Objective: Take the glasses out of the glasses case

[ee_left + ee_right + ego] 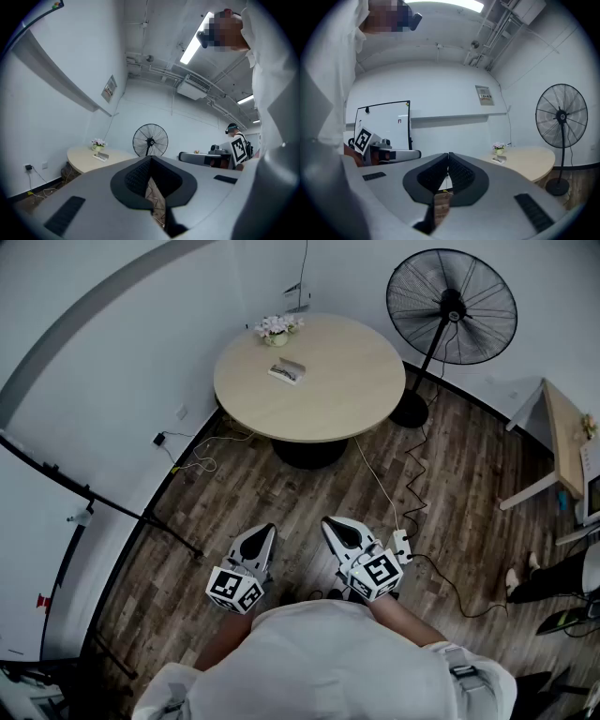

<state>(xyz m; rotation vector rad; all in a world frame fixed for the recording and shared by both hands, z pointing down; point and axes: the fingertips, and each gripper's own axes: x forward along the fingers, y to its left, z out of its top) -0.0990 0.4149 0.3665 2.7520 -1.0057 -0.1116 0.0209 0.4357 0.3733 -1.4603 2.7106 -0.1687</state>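
Left tool [268,530], right tool [329,522] closed, glasses case [287,370]

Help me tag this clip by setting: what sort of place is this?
Probably an office or lab meeting room: a round table with a small flower pot, a pedestal fan beside it, and a whiteboard.

Glasses case [287,370] lies on round table [328,395] beside flowers [277,327]; fan [452,307] nearby.

Distant glasses case [287,370], contents indiscernible
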